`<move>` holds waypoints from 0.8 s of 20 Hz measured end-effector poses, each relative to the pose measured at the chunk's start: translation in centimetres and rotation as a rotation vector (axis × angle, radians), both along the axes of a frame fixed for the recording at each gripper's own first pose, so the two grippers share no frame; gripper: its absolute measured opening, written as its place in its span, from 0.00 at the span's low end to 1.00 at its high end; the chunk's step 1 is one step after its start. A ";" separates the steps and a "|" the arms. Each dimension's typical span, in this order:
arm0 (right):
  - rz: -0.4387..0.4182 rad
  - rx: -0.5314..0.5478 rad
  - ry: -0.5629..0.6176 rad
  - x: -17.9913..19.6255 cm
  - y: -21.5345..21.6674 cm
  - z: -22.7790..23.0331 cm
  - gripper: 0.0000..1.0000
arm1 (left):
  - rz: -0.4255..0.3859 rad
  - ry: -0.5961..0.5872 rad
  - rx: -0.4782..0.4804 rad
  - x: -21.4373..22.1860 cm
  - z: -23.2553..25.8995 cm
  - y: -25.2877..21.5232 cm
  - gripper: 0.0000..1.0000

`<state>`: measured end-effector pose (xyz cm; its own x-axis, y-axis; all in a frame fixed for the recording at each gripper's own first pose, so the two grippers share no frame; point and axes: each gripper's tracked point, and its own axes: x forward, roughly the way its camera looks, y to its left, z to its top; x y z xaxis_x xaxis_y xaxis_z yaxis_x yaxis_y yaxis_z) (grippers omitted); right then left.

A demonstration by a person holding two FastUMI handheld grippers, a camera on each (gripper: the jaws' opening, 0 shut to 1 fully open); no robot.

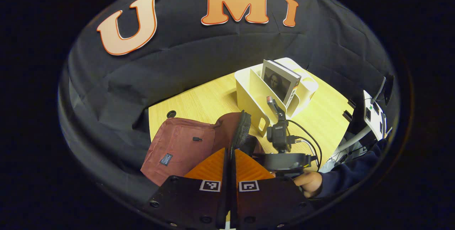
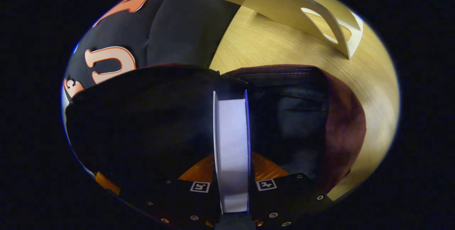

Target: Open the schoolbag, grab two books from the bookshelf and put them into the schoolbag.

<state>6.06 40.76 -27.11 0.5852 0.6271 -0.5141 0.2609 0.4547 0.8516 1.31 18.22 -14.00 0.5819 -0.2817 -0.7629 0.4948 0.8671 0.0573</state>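
Schoolbag (image 1: 181, 144) mouth held wide; bookshelf (image 1: 256, 98) just beside, bare table (image 1: 202, 98) behind.

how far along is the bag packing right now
Done: the schoolbag is open, its flap pinched up by the left gripper. In hand: the right gripper clamps a book edge-on, nosing into the bag's dark opening. Left: release it, then fetch another book standing in the bookshelf.

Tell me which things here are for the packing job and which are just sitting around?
For the job:
schoolbag
book in the right gripper
book on the bookshelf
bookshelf
left gripper, holding the bag's flap

Just sitting around:
white device on a stand
wooden table
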 end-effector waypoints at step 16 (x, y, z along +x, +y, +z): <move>0.121 -0.462 -0.011 -2.4 -14.8 4.0 0.97 | 0.015 0.002 0.006 0.3 -2.2 0.6 0.05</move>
